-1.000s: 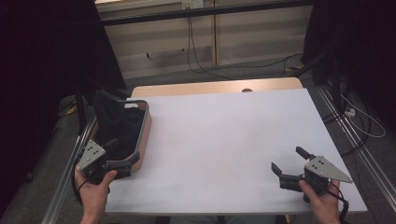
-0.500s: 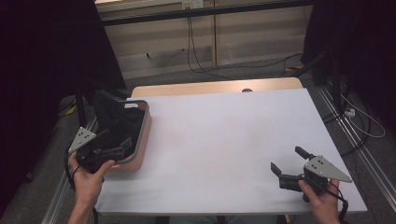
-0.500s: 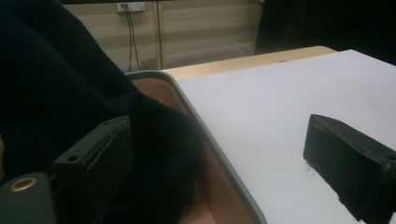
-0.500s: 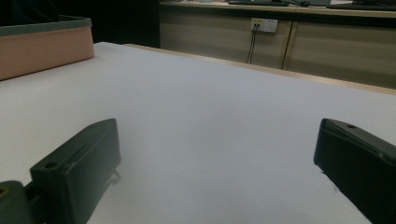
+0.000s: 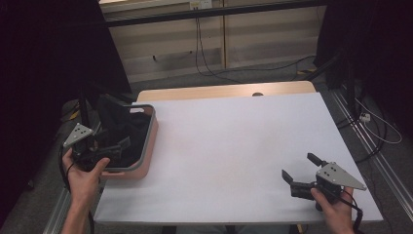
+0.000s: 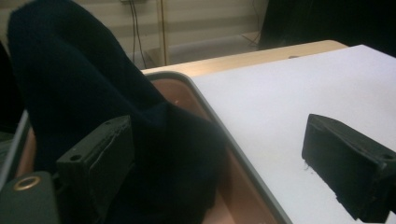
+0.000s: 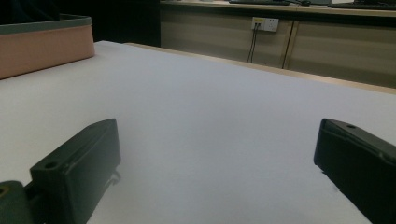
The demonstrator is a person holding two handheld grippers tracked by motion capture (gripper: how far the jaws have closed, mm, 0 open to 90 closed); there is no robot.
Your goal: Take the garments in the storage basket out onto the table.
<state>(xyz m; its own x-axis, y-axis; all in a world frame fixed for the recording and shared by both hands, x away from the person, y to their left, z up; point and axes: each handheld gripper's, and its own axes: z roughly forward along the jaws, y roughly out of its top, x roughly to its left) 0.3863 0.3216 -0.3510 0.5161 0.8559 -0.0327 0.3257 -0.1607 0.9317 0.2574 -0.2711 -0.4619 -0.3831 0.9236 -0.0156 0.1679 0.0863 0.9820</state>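
The left gripper (image 5: 113,146) hangs over the pink basket (image 5: 148,146), jaws spread, one jaw against the dark cloth (image 5: 124,129) heaped inside, the other out over the white table (image 5: 234,141). The right gripper (image 5: 298,170) rests near the table's front right corner, jaws spread wide and holding nothing.

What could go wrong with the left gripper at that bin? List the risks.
1. The left gripper is open astride the pink bin's near wall, one jaw in the dark cloth, the other over the white table. Closing now may pinch the wall with the cloth.
2. The bin sits at the table's left edge; a tug could tip or slide it off.
3. The right gripper rests open far away, unable to steady the bin.
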